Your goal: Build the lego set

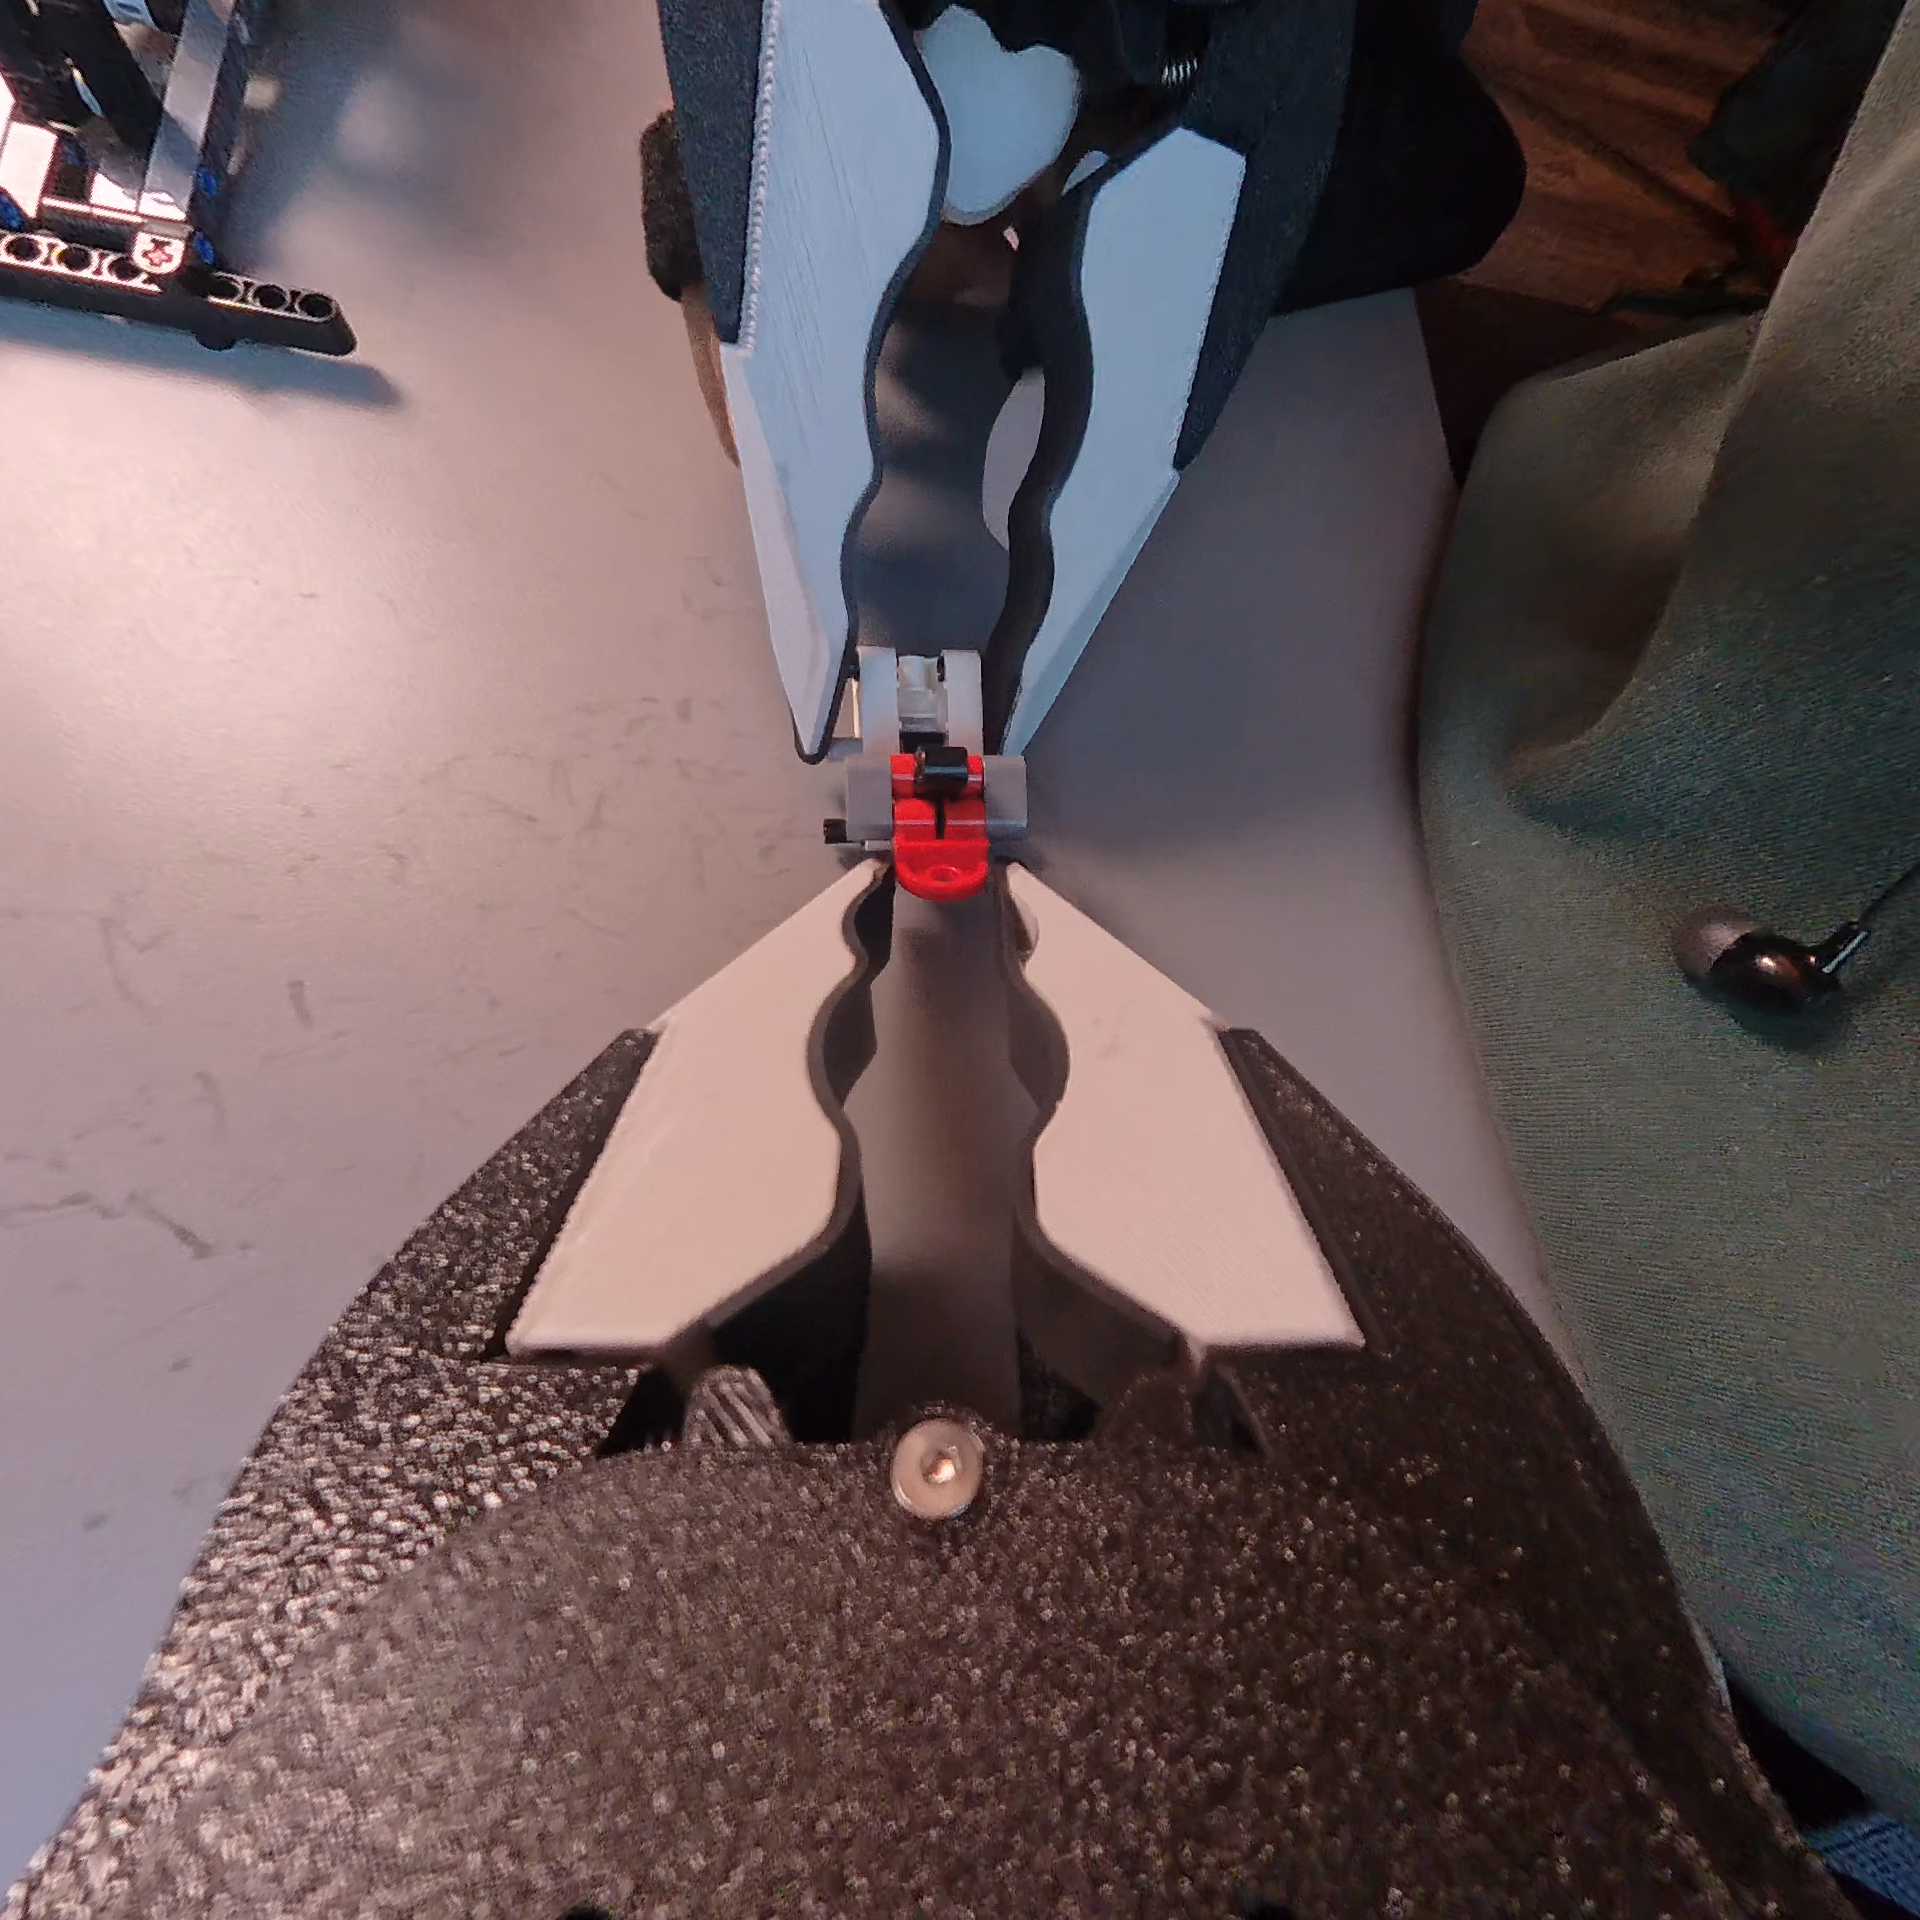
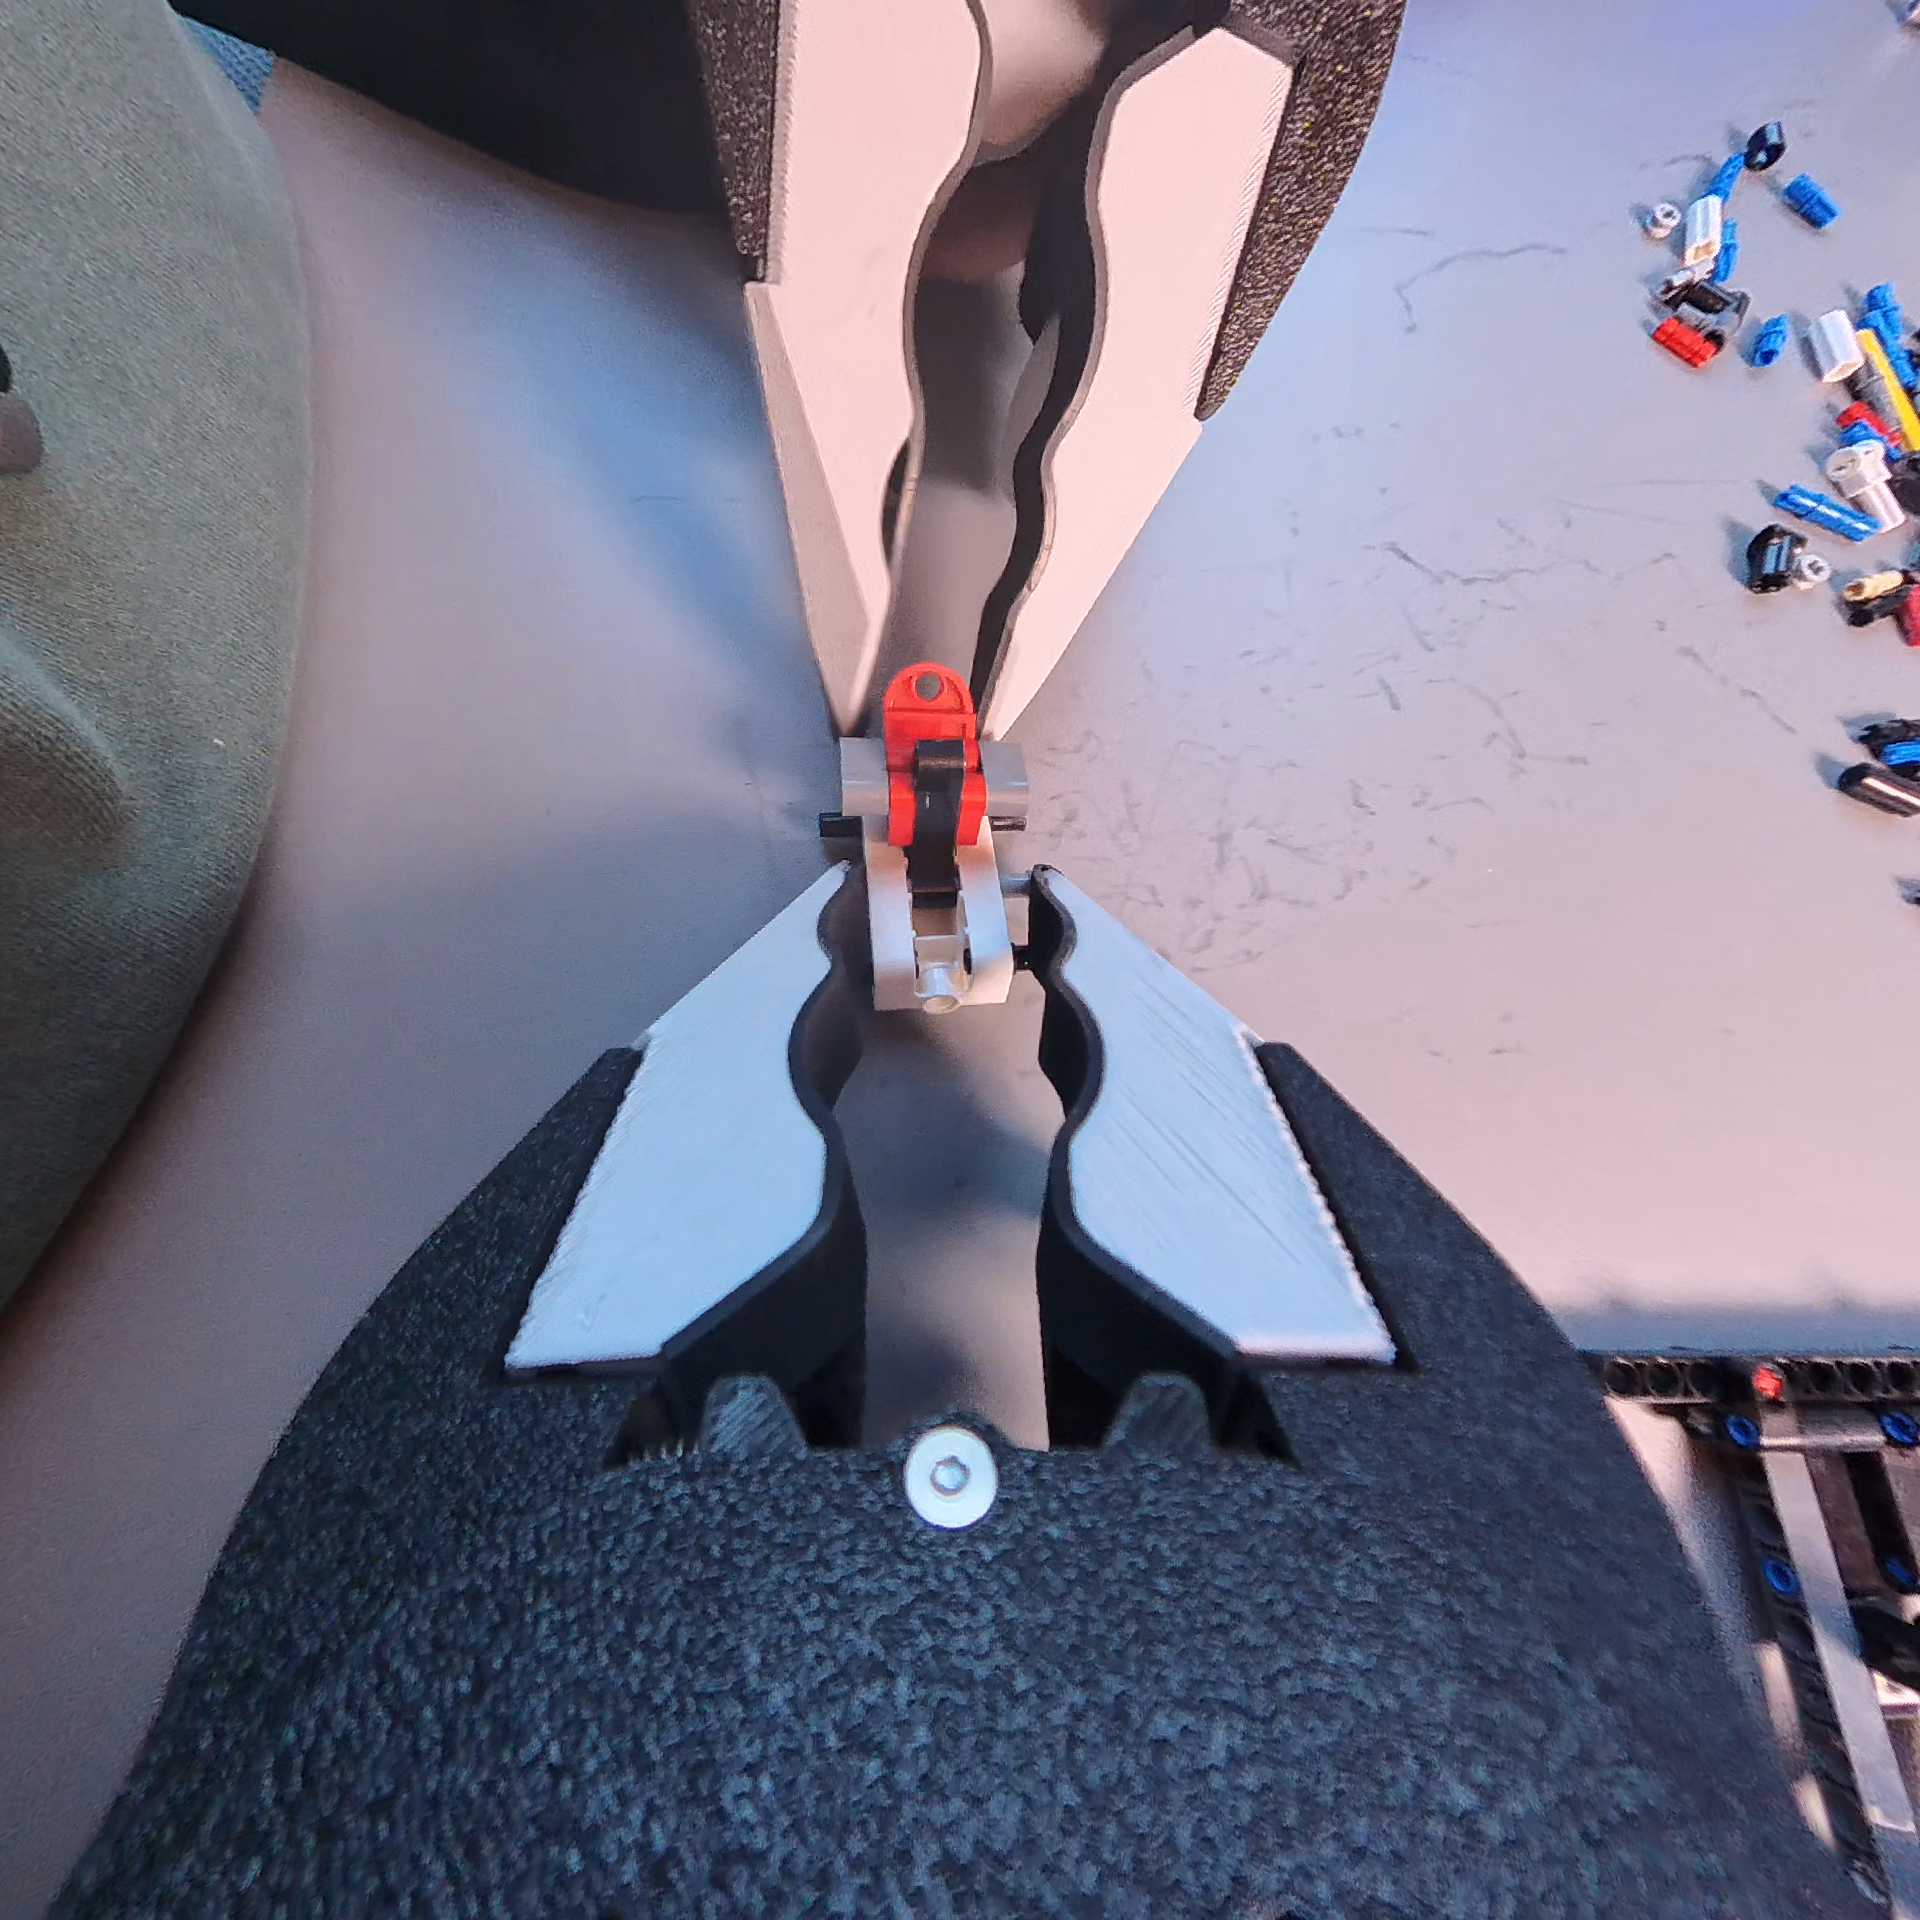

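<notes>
closed on the small lego assembly [image 1: 938, 821] above the table [image 1: 364, 831], the left hand-held gripper [image 1: 940, 883] pinches its red end while the right hand-held gripper [image 2: 940, 914] clamps the grey arms; light, stiff, pin-jointed, best held by those grey arms.

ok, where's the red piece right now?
The red piece sits mid-frame in both wrist views, on the small grey sub-assembly held above the grey table between the tips of the left gripper and the right gripper.
</notes>
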`<state>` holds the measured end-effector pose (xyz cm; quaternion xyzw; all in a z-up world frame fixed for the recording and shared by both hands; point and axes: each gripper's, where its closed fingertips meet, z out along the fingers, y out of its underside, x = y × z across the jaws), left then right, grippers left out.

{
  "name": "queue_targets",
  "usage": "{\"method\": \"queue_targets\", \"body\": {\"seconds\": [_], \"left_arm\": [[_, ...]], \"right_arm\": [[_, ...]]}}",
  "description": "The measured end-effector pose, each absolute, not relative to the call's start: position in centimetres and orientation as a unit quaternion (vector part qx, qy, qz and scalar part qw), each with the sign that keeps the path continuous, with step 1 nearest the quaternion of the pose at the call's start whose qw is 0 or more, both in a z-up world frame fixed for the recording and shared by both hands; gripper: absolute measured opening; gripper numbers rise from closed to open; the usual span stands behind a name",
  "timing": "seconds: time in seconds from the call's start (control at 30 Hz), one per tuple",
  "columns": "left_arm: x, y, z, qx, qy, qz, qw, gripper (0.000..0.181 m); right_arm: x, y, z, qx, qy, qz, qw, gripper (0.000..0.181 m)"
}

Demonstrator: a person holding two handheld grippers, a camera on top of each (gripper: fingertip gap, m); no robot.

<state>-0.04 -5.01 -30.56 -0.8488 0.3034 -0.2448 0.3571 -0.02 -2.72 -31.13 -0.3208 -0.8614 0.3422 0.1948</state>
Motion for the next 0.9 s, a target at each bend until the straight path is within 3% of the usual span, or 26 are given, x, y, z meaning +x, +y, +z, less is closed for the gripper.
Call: {"method": "queue_targets", "body": {"seconds": [0.23,0.6,0.67,0.9], "left_arm": [[0.0,-4.6,-30.2,-0.849,0.292,-0.229,0.376,0.047],[0.9,-3.5,-25.3,-0.794,0.220,-0.366,0.433,0.041],[0.6,-3.5,-24.3,-0.780,0.197,-0.405,0.435,0.041],[0.0,-3.0,-22.9,-0.753,0.140,-0.472,0.437,0.041]], "right_arm": [[-0.1,-2.7,-29.3,-0.370,-0.813,0.411,0.181,0.029],[0.2,-3.1,-25.3,-0.414,-0.707,0.565,0.092,0.031],[0.8,-3.6,-23.7,-0.397,-0.680,0.615,0.044,0.059],[-0.4,-2.6,-23.9,-0.424,-0.668,0.607,0.080,0.056]]}}
